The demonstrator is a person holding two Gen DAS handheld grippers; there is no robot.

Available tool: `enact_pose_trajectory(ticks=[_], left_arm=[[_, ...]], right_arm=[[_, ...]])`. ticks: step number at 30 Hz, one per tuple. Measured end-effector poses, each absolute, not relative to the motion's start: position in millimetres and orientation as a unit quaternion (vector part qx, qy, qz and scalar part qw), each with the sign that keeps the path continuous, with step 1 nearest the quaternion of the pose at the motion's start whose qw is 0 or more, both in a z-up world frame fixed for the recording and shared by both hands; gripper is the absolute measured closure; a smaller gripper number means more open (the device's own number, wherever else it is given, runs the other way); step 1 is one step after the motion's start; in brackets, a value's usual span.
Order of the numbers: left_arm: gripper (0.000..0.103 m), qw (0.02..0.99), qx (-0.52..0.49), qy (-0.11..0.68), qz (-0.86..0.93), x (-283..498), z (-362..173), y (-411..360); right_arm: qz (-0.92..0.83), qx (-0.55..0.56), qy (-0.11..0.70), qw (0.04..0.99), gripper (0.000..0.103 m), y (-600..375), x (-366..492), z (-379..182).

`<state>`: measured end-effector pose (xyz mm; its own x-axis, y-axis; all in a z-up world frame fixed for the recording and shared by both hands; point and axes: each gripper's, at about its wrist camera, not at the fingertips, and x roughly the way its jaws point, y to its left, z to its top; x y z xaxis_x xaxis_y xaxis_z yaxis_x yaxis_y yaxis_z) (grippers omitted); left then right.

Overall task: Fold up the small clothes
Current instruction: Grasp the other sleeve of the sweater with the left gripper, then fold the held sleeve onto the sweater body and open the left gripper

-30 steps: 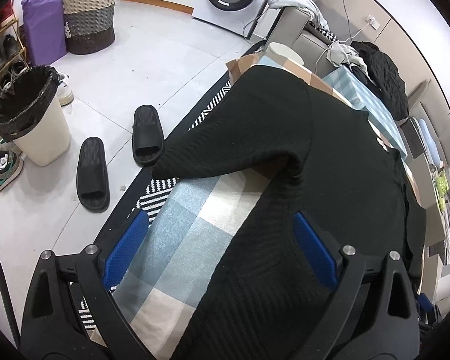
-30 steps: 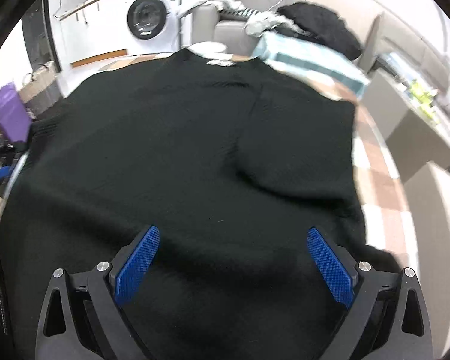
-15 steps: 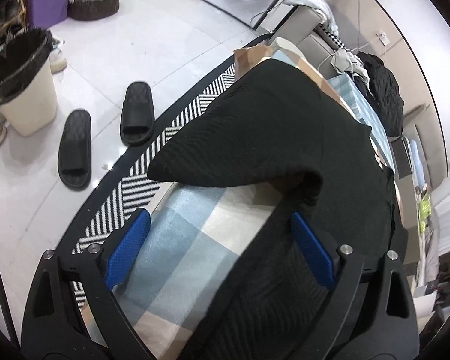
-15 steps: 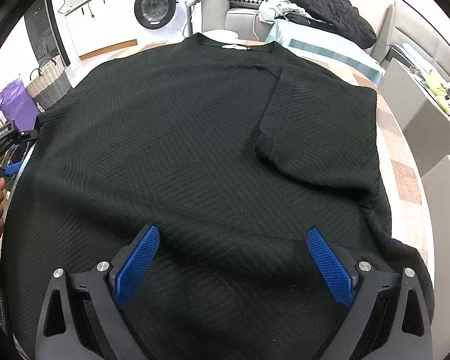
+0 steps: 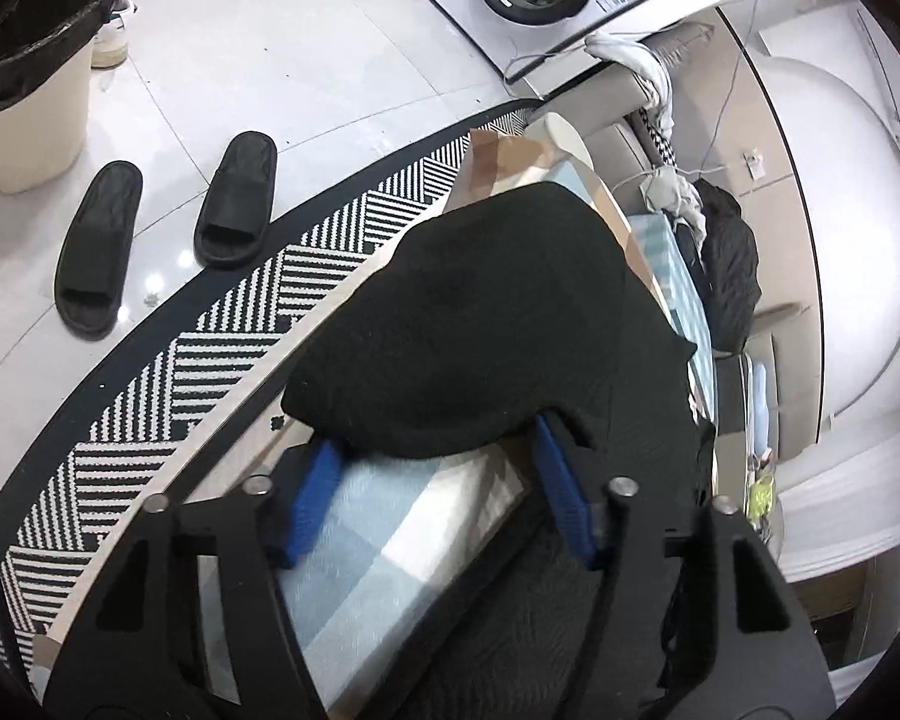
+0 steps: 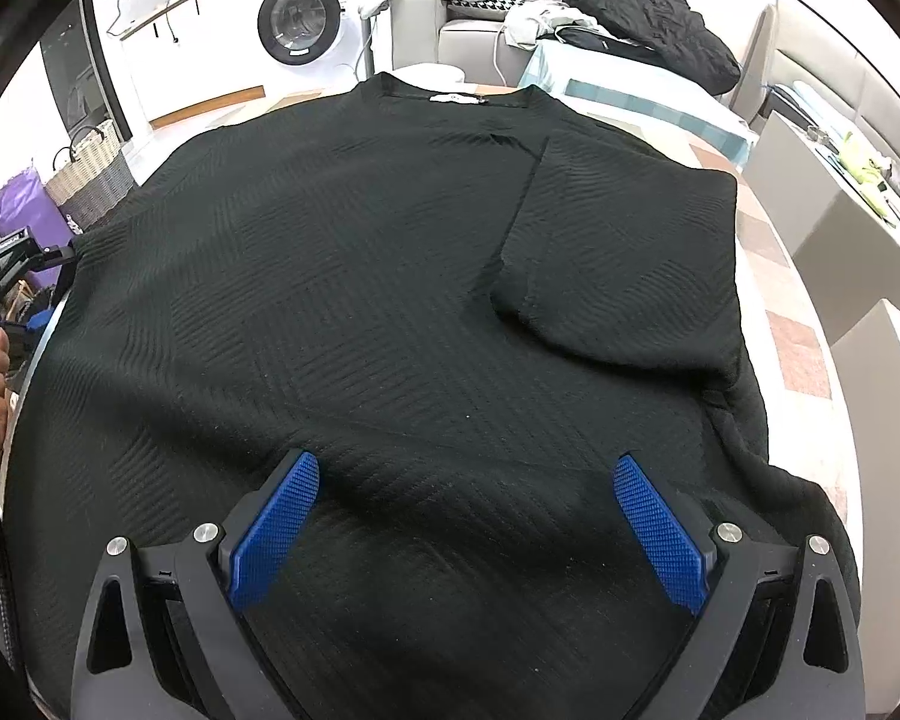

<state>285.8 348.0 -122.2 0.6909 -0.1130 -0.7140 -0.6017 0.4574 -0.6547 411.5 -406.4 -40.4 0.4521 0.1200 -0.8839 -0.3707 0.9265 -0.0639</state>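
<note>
A black knit top (image 6: 360, 300) lies spread flat on the checked table cloth (image 5: 390, 540), neck at the far end. Its right sleeve (image 6: 630, 252) is folded in over the body. Its left sleeve (image 5: 468, 324) lies out over the table's left edge. My left gripper (image 5: 435, 450) is open, its blue fingertips just under the sleeve's near hem, one at each side. My right gripper (image 6: 465, 468) is open and empty, low over the top's lower part. The left gripper also shows in the right wrist view (image 6: 12, 264) at the table's left side.
The table's left edge drops to a striped rug (image 5: 210, 360) and white floor with two black slippers (image 5: 234, 204) and a bin (image 5: 30, 96). A washing machine (image 6: 300, 18), a sofa with clothes (image 6: 648, 24) and a basket (image 6: 90, 174) stand beyond the table.
My left gripper has moved forward to the left sleeve's hem and tilted; the hem now lies over its fingertips. The right gripper has steadied above the top's lower part.
</note>
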Motion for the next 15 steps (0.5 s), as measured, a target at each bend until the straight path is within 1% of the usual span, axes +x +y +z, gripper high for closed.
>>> enact_pose_trajectory(ticks=[1,3,5,6,7,11,15], left_arm=[[0.051,0.772,-0.498,0.36,0.161,287,-123,350],[0.063,0.774,-0.496,0.355,0.17,289,-123,353],[0.081,0.782,-0.481,0.351,0.186,292,-120,355],[0.085,0.787,-0.47,0.349,0.194,294,-117,355],[0.093,0.793,-0.462,0.344,0.197,294,-112,353],[0.096,0.834,-0.4,0.32,0.206,300,-79,339],[0.096,0.872,-0.329,0.303,0.201,311,-41,311]], right_arm=[[0.146,-0.125,0.503,0.843,0.003,-407,412,-40],[0.145,-0.128,0.503,0.843,0.003,-406,412,-40],[0.145,-0.13,0.502,0.843,0.003,-406,411,-41],[0.143,-0.13,0.503,0.842,0.003,-406,411,-42],[0.142,-0.13,0.505,0.842,0.003,-406,411,-43],[0.14,-0.132,0.508,0.84,0.003,-406,410,-45],[0.142,-0.132,0.512,0.837,0.003,-407,408,-45]])
